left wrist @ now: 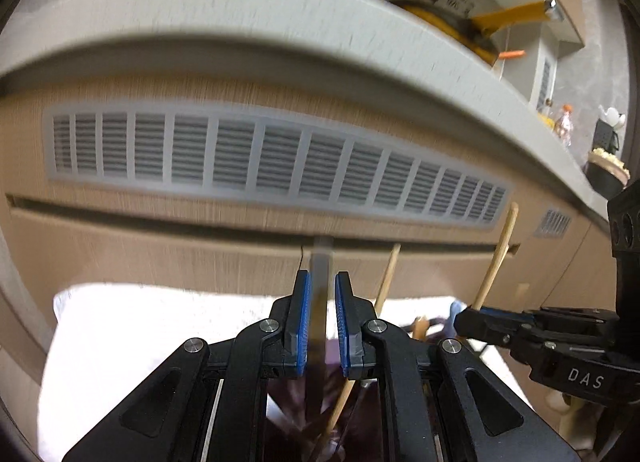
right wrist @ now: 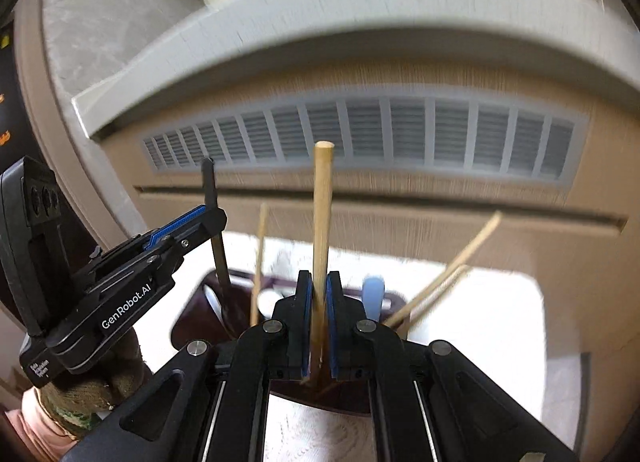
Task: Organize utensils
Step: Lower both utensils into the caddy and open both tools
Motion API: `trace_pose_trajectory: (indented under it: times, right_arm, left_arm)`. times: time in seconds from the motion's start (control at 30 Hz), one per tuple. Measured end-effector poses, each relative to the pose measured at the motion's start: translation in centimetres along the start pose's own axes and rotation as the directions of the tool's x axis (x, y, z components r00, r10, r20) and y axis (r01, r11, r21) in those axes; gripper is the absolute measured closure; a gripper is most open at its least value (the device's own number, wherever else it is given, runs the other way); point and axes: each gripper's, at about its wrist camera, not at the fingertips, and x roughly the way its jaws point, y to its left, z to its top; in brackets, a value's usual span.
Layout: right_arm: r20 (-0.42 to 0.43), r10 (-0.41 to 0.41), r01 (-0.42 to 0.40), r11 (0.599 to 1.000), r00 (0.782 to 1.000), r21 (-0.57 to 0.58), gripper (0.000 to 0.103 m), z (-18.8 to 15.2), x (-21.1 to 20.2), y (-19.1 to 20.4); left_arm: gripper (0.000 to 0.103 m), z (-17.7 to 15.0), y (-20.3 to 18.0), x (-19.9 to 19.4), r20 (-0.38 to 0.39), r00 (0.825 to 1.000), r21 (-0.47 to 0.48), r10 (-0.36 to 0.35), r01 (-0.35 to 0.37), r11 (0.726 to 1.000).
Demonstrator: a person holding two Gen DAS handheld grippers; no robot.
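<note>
Left claw [left wrist: 322, 326] pinching dark flat utensil [left wrist: 320, 282] upright | right claw [right wrist: 318, 326] pinching wooden chopstick [right wrist: 322, 221] upright | both over dark holder [right wrist: 200, 314] at 6 o'clock | progress: partial, loose sticks [right wrist: 448, 282] leaning at 2 o'clock, unsorted

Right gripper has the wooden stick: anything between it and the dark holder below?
The wooden stick, clamped in the right gripper, hangs over the dark holder. Other sticks and a blue handle crowd the holder.
</note>
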Motion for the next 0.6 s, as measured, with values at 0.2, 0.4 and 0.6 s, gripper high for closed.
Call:
trace_pose_trajectory:
  times: [0.2, 0.4, 0.6]
  right_arm:
    - [-0.036, -0.022, 0.022, 1.000, 0.999, 0.007, 0.078, -1.1, 0.4, -0.9]
    - [0.070, -0.110, 0.109, 0.994, 0.991, 0.021, 0.043, -2.1, -4.2, -1.0]
    - [0.184, -0.139, 0.127, 0.989, 0.973, 0.072, 0.025, -6.0, -10.7, 0.0]
  left_arm:
    - [0.073, -0.5, 0.6, -0.9, -0.007, 1.000, -0.052, 0.009, -0.009, 0.999]
    - [0.047, -0.2, 0.6, -7.7, 0.058, 0.994, -0.087, 0.092, -0.087, 0.992]
    - [0.022, -2.8, -1.0, -14.8, 0.101, 0.981, -0.058, 0.167, -0.162, 0.985]
